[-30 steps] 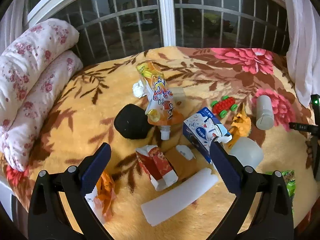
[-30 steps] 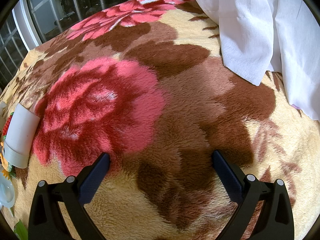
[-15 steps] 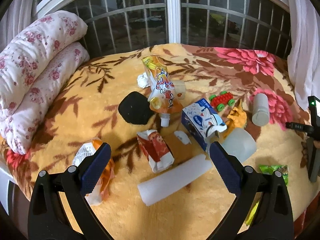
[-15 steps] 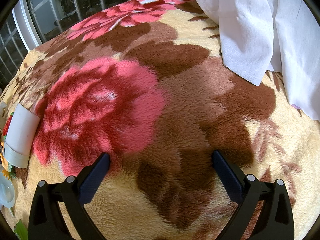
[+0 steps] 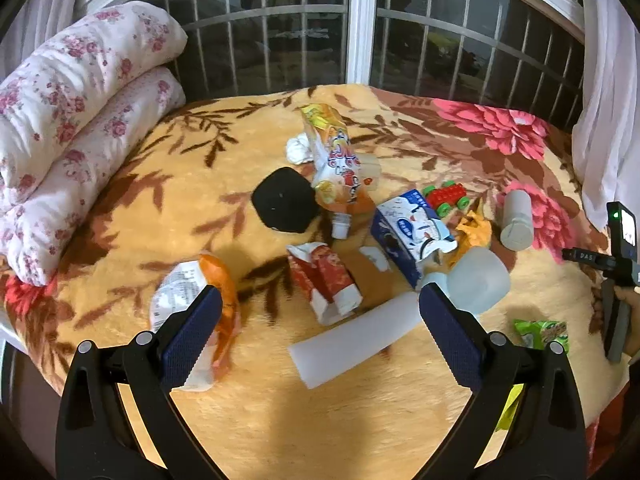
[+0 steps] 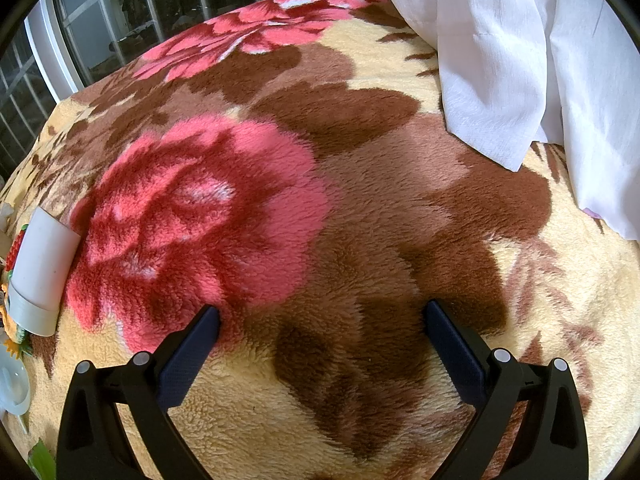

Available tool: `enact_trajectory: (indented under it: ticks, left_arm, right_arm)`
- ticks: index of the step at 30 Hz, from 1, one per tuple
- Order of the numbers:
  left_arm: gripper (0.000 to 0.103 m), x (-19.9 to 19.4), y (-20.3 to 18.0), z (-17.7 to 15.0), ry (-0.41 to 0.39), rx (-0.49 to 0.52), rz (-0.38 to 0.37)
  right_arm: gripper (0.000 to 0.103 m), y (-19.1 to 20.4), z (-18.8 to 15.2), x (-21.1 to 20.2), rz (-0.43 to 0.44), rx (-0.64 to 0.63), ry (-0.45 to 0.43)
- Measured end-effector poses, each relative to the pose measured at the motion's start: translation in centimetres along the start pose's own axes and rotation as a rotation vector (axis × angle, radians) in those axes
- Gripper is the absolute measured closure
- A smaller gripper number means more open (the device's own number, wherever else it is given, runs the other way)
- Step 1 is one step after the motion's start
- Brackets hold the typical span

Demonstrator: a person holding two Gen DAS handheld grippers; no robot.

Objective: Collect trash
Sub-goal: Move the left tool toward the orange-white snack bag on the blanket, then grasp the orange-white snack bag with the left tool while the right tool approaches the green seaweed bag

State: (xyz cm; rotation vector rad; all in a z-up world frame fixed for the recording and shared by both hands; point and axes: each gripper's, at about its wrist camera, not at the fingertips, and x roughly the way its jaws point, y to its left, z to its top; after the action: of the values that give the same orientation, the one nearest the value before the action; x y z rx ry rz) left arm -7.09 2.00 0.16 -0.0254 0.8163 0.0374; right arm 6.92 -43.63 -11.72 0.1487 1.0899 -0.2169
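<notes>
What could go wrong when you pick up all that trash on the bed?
The red toy car sits right among the wrappers, so it might get grabbed as trash by mistake. The torn milk carton lies on its side and could dribble onto the fuzzy blanket. The left tool is open above the white foam roll, which might roll away.

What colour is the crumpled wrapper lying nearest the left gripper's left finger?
The crumpled wrapper is white with orange, seen best in the left wrist view.
</notes>
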Motion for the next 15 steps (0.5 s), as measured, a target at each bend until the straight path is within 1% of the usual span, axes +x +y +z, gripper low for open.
enact_trajectory:
  ticks: [3, 7, 15]
  left_arm:
    - [0.007, -0.3, 0.4, -0.1, 0.0, 0.015, 0.001]
    - [0.007, -0.9, 1.2, 0.1, -0.025, 0.036, 0.009]
    - [0.007, -2.3, 3.7, -0.4, -0.055, 0.027, 0.017]
  right_arm:
    - [0.004, 0.0, 0.0, 0.0, 0.0, 0.0, 0.0]
    - [0.004, 0.0, 0.0, 0.0, 0.0, 0.0, 0.0]
    - [0.004, 0.0, 0.0, 0.0, 0.0, 0.0, 0.002]
